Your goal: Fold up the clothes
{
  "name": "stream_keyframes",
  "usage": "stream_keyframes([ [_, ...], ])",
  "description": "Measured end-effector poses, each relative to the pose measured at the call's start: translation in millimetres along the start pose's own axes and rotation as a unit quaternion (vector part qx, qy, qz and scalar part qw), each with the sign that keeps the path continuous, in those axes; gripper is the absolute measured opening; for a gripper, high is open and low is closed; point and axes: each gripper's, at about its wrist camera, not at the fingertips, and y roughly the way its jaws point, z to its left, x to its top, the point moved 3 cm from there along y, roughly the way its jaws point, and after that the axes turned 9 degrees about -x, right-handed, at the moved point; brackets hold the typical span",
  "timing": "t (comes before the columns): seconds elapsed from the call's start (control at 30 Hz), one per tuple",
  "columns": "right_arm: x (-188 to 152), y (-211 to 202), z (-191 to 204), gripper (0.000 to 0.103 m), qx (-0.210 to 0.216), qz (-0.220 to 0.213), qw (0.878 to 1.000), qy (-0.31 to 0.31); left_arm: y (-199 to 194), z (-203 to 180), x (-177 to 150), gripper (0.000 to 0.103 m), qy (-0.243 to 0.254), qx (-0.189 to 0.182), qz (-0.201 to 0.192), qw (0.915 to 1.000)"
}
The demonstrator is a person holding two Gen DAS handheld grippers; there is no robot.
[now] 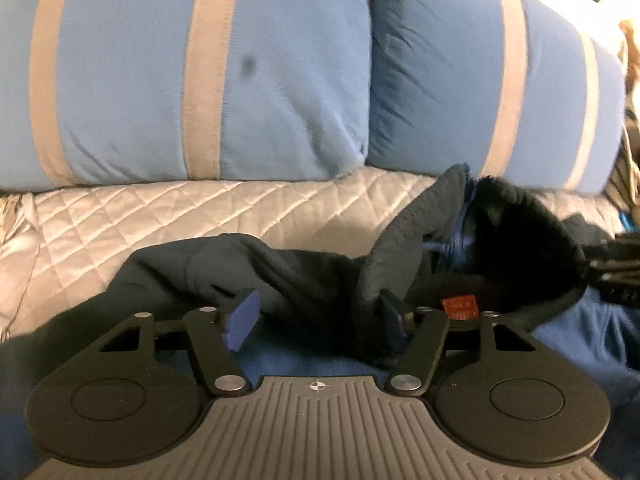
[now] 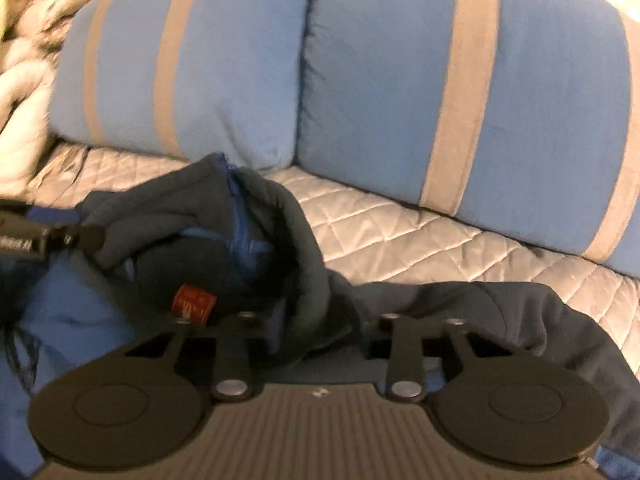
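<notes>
A dark navy fleece jacket (image 1: 304,276) lies crumpled on a quilted silver bedspread (image 1: 168,216), in front of two blue pillows (image 1: 208,76) with grey stripes that stand against each other along the back. Its collar stands up and open, showing a blue zip and a small red label (image 1: 459,307) inside the neck; the label sits at the near side of the collar opening. A lighter blue part of the jacket's cloth (image 1: 580,332) spreads on the near side of the collar. The left gripper (image 1: 316,320) hangs low over the jacket with its jaws partly open: the blue pad (image 1: 240,322) on one side stands clear of the cloth, while the other pad sits against a raised fold of fleece, so a bunch of fabric lies between the fingers without being pinched from both sides. The right gripper (image 2: 316,328), seen in its own view, is down in the jacket just beside the label, a hanging fold of the collar running into the gap between its arms. Its fingertips are hidden by the cloth, so I cannot tell how far it is closed or whether it holds the fabric.
</notes>
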Motion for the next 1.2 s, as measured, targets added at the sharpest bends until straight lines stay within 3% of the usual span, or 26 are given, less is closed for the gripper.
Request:
stream_keyframes([
  [0.07, -4, -6, 0, 0.016, 0.019, 0.002, 1.0, -0.018, 4, -3, -2, 0.055, 0.023, -0.003, 0.017, 0.9996],
  [0.17, -10, -13, 1, 0.012, 0.014, 0.005, 0.999, -0.043, 9, -6, -5, 0.054, 0.057, 0.004, 0.04, 0.9976],
  [0.27, -17, -15, -2, 0.01, -0.007, 0.018, 0.999, -0.049, 7, -4, -13, 0.04, 0.065, -0.002, 0.052, 0.9965],
  [0.33, -21, -14, -7, 0.01, -0.014, 0.031, 0.999, -0.033, 7, -1, -19, 0.025, 0.064, -0.014, 0.058, 0.9962],
  [0.47, -34, -13, -4, 0.009, -0.011, 0.047, 0.999, -0.024, 0, -10, -30, 0.021, 0.099, -0.019, 0.041, 0.994],
  [0.6, -47, -21, 12, 0.009, -0.024, 0.025, 0.996, -0.078, -4, -19, -35, 0.024, 0.144, -0.021, 0.018, 0.9892],
  [0.77, -59, -26, 17, 0.008, -0.011, 0.025, 0.995, -0.091, 3, -19, -31, 0.024, 0.129, -0.035, 0.025, 0.9907],
  [0.83, -61, -26, 17, 0.008, -0.009, 0.022, 0.995, -0.095, 0, -19, -30, 0.013, 0.122, -0.037, 0.02, 0.9917],
  [0.93, -63, -27, 14, 0.008, -0.003, 0.016, 0.996, -0.091, -8, -18, -30, 0.011, 0.11, -0.039, 0.011, 0.9931],
  [1.03, -65, -27, 10, 0.008, 0.015, 0.016, 0.996, -0.087, -8, -19, -37, 0.011, 0.138, -0.034, 0.015, 0.9897],
  [1.13, -71, -28, 15, 0.012, 0.038, 0.013, 0.993, -0.112, -7, -27, -48, 0.01, 0.176, -0.016, 0.015, 0.9841],
  [1.2, -75, -31, 20, 0.027, 0.044, 0.007, 0.989, -0.14, -7, -30, -52, 0.01, 0.19, -0.01, 0.016, 0.9817],
])
